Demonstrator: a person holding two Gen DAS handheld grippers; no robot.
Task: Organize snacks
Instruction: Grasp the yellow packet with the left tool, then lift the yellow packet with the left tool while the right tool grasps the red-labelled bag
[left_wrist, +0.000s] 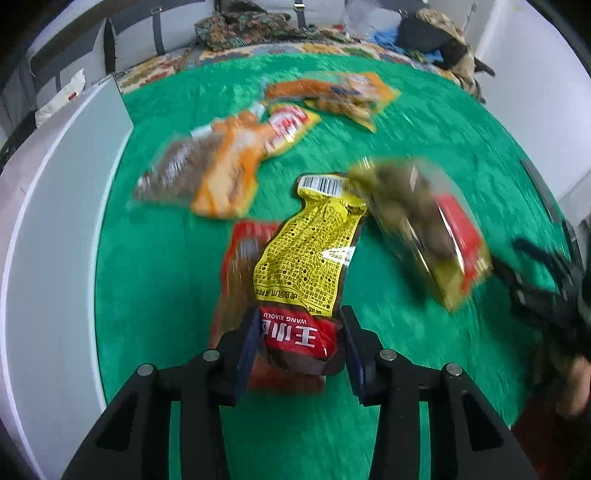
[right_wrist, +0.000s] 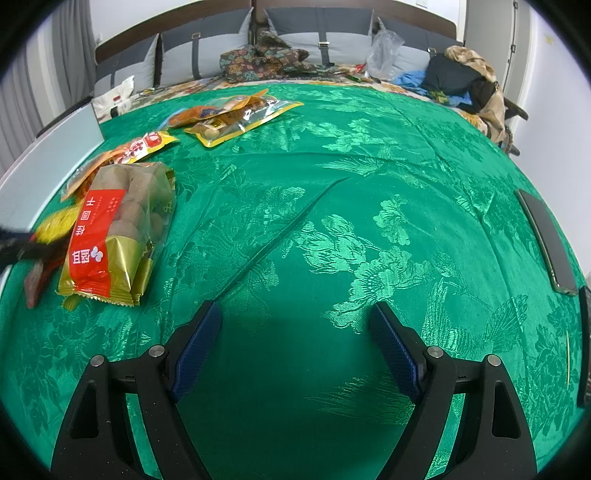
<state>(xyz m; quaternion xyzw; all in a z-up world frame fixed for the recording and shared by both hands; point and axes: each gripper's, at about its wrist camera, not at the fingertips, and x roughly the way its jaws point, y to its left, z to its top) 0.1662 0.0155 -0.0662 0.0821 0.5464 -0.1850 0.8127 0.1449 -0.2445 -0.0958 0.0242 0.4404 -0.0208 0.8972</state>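
Observation:
My left gripper (left_wrist: 300, 325) is shut on a yellow and red snack packet (left_wrist: 308, 254) and holds it above the green cloth (left_wrist: 166, 277). A red packet (left_wrist: 240, 266) lies under it. A gold and red cake bag (left_wrist: 424, 229) lies to its right, and also shows in the right wrist view (right_wrist: 118, 229). Orange and brown packets (left_wrist: 218, 166) lie further back. My right gripper (right_wrist: 295, 325) is open and empty over bare green cloth (right_wrist: 369, 221), to the right of the bag. The left gripper shows blurred at the right view's left edge (right_wrist: 22, 247).
More orange and yellow packets (right_wrist: 229, 118) lie at the far left of the cloth. A white box wall (left_wrist: 55, 221) stands along the left. A dark phone (right_wrist: 550, 240) lies at the right edge. Clothes and bags (right_wrist: 461, 77) pile at the back.

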